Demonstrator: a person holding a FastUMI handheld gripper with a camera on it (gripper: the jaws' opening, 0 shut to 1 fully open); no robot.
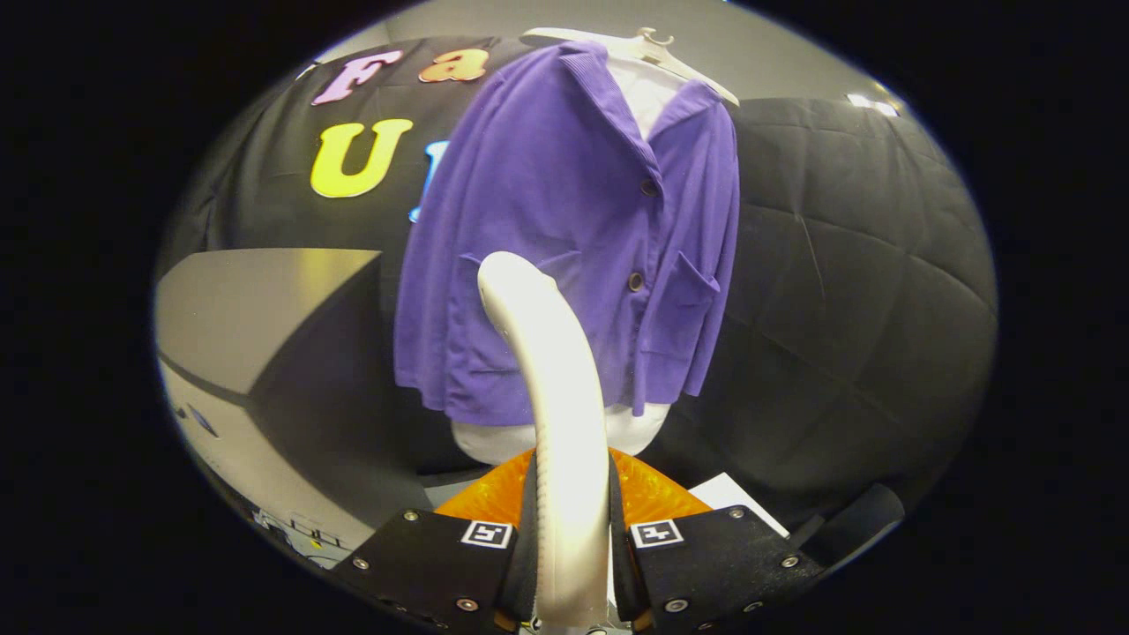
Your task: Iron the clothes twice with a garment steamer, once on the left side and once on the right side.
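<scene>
Black fingers (494, 564) right up close, and the gripper (571, 573) has its jaws closed snug on the white handle of the garment steamer (556, 414), one pad pressing each side, so it's a firm two-sided hold with no slack showing. That steamer rises straight up from between the fingers and curves forward, its rounded head sitting just in front of the lower left panel of the purple jacket (564, 247); whether the head actually touches the cloth, I can't tell from here. Behind the fingers there's an orange, textured object (648, 494) low down, partly hidden by the handle, and a white sheet (736, 496) lying just beside it to the right. Off to the left, a pale grey desk (256, 309) runs away with a shadow across it, backed by a black quilted cloth wall (847, 265) and a plain grey wall above. Now the jacket: it hangs on a light hanger (648, 44) over a white form (648, 93), collar open, dark buttons down the front, a patch pocket on each side, hem hanging loose with the white form poking out below. Open room lies to the right of the jacket, against the black cloth.
</scene>
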